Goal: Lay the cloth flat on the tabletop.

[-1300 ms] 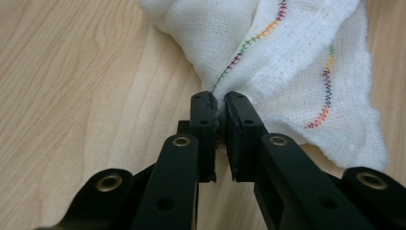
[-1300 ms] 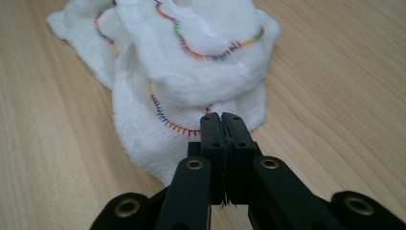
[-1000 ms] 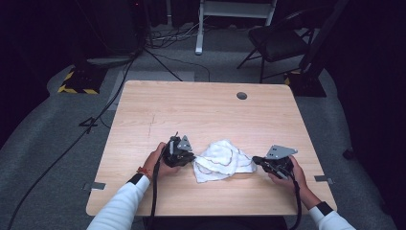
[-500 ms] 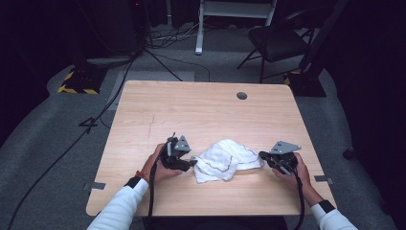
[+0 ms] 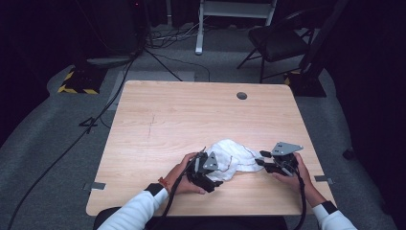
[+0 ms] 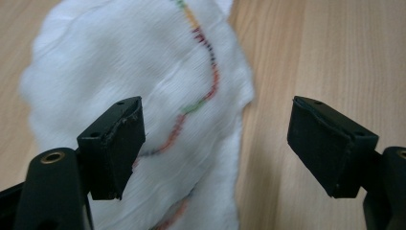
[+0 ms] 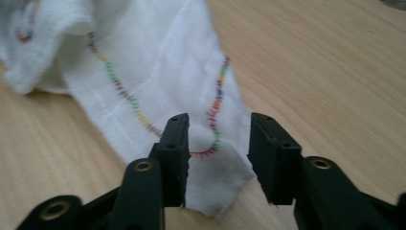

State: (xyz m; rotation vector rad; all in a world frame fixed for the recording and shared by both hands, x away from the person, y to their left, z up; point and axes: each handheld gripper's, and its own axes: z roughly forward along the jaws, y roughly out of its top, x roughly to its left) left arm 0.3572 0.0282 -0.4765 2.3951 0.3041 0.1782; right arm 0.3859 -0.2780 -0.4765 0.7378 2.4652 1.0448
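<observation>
— Tools first: is either one gripping?

— No. Left tool (image 6: 218, 143), jaws wide apart, hovers over the crumpled white cloth with rainbow-stitched hem (image 5: 229, 155) on the pale wooden counter (image 5: 182, 115). Right tool (image 7: 218, 155), jaws partly apart, straddles a hem corner, probably to pinch and spread it.

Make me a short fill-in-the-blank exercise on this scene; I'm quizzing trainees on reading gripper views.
1. The crumpled white cloth with rainbow-coloured stitching lies on a light ____ table.
2. In its own view, the left gripper has its jaws spread ____, one over the cloth and one over bare table.
3. The right gripper straddles a ____ of the cloth, jaws not yet closed.
4. Near the table's far edge sits a small round ____.

Missing words: wooden; wide apart; corner; hole
</observation>
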